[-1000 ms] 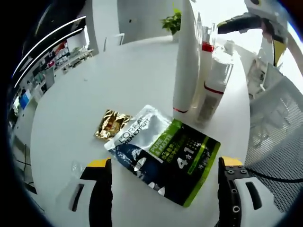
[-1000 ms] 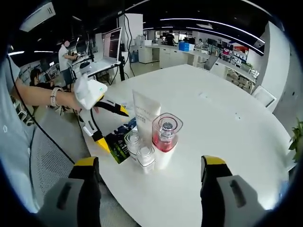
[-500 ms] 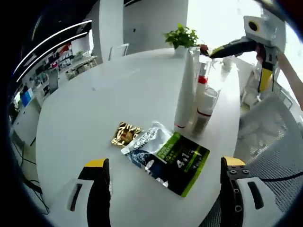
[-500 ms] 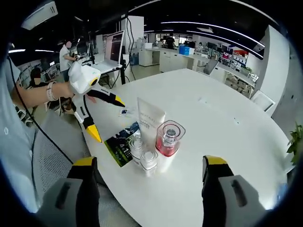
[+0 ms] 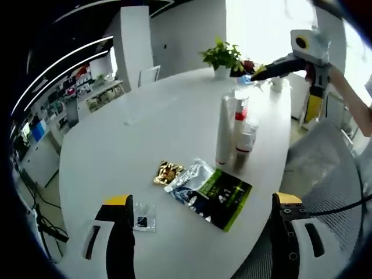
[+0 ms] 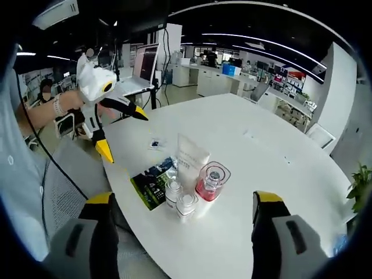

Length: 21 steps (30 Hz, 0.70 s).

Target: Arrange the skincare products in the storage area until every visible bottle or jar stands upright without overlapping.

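White oval table (image 5: 145, 133) (image 6: 273, 163), carrying a small group of skincare items near one long edge. Upright items, standing close together as a cluster: one tall white tube (image 5: 224, 131) (image 6: 189, 165), cap downward; one bottle with red contents (image 6: 209, 185) and a clear square cap, with a red band in the left gripper view (image 5: 240, 116); two small clear jars (image 6: 180, 197) at the tabletop-edge side of the cluster, one of them seen beside the tube (image 5: 247, 139). Whether these touch one another I cannot tell. Flat items: one dark sachet (image 5: 210, 195) (image 6: 152, 185) with a green panel and silver end, lying on the tabletop just beside the cluster, close to the edge; one small gold packet (image 5: 168, 172) touching or nearly touching the sachet's silver end; one tiny clear packet (image 5: 143, 215) (image 6: 155, 142) lying apart, farther along the tabletop. Potted plant (image 5: 221, 56) at the far end of the table. Left gripper (image 5: 200, 244) (image 6: 119, 131): white body with yellow-tipped black jaws, held above the table edge well apart from the products; jaws spread wide with nothing between them. Right gripper (image 6: 180, 250) (image 5: 279, 78): same build, raised above the opposite end of the cluster; jaws parted and empty. A hand (image 6: 67, 102) with a wristband grips the left gripper's handle. Mesh chair (image 5: 325, 168) beside the table edge; office desks and ceiling lights in the background.
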Each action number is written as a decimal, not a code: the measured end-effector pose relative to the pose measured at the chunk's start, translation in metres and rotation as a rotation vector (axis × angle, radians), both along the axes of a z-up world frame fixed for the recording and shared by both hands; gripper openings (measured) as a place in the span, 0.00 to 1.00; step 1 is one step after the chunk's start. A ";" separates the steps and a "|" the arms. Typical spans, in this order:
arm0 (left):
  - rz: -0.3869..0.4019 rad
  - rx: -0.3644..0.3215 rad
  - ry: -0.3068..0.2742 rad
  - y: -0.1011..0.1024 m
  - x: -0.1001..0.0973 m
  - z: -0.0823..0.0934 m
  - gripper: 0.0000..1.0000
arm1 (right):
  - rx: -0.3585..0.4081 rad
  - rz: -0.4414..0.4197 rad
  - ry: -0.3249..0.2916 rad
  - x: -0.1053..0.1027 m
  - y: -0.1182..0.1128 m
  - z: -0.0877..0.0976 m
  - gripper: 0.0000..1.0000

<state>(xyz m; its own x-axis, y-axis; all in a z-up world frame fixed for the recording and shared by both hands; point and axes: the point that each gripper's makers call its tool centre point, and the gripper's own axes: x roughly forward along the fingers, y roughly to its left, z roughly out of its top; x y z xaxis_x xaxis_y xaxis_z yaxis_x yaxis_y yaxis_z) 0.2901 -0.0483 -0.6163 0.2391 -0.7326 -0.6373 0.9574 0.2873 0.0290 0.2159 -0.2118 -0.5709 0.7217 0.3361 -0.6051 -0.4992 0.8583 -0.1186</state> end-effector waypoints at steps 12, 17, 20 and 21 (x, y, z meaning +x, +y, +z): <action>0.028 -0.002 -0.033 0.019 0.003 0.011 0.97 | 0.003 0.005 -0.020 -0.001 0.004 0.005 0.99; 0.045 -0.004 -0.036 0.025 0.004 0.014 0.97 | -0.001 0.002 -0.017 -0.002 0.004 0.006 1.00; 0.049 -0.017 -0.031 0.028 0.006 0.016 0.97 | 0.000 0.007 -0.015 -0.002 0.006 0.005 1.00; 0.049 -0.017 -0.030 0.028 0.007 0.016 0.97 | -0.004 0.015 -0.007 -0.002 0.007 0.004 1.00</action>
